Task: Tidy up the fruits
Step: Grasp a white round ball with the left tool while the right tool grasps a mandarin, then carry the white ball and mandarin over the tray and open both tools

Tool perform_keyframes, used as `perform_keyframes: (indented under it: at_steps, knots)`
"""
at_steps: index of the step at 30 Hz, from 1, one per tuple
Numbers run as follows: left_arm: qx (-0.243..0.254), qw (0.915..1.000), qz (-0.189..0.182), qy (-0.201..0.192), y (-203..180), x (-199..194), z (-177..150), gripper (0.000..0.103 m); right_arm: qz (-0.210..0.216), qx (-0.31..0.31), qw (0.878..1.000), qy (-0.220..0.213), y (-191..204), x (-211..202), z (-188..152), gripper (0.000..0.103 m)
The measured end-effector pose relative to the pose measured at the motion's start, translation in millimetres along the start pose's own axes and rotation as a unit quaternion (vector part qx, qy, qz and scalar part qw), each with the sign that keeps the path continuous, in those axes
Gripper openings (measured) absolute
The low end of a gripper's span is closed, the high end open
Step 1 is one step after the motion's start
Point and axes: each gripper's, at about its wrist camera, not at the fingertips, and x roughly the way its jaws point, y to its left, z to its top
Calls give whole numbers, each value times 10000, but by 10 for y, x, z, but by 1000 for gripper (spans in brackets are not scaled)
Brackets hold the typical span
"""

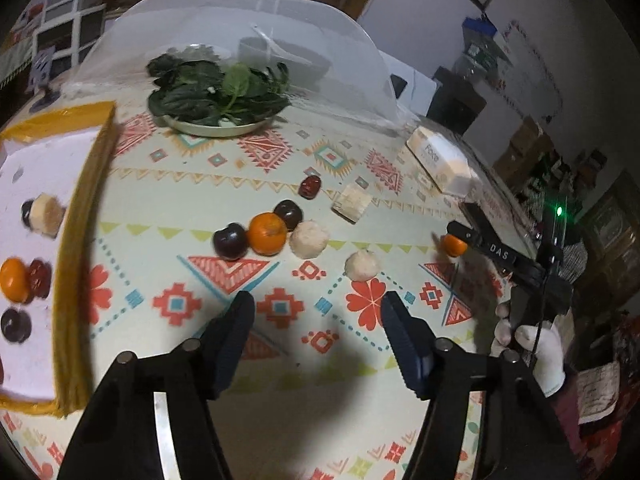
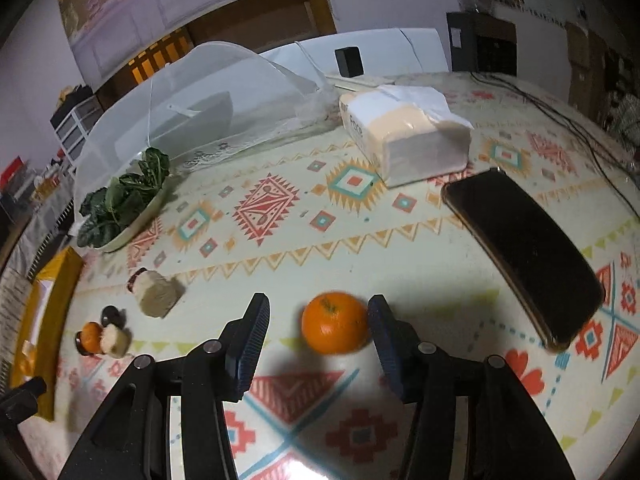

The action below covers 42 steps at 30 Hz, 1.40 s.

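Observation:
In the left wrist view my left gripper hangs open over the patterned tablecloth, with nothing between its fingers. Beyond it lie two dark plums, an orange, two white balls, a red date and a beige block. At the left, a yellow-rimmed tray holds an orange, a date, plums and a pale ball. My right gripper is open around another orange. That orange rests on the cloth against the right finger, clear of the left one.
A plate of green leaves sits at the back under a raised mesh food cover. A tissue pack and a black phone lie to the right. A gloved hand holds the right gripper's handle.

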Motion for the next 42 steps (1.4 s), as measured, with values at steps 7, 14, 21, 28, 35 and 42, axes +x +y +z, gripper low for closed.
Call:
perform_keyframes:
  at_steps: [7,14,21,28,35,42]
  knots:
    - [687,9974,22,207,-447,393,52,65,206,401,9988,176,-213,123,12,39]
    - [1222,9916,217,362,-691,804,124,60,410,459,9980,171,-226,92,-2,38]
    - [1238,9905,174,566,-713,1042,136,53,486,444,9976,201,-191,93,-23,38]
    - [1211,9911,310,460,-695,1081,165,33,475,413,9979,163,-183,86,-32,38]
    - [1030,9938,214,351,-615,848,67,29,506,296,9983,44,-144,53,-49,38]
    - [382,9992,-103,-26,-224,219,2,29,329,-27,9990,-290,49,-101,-59,38]
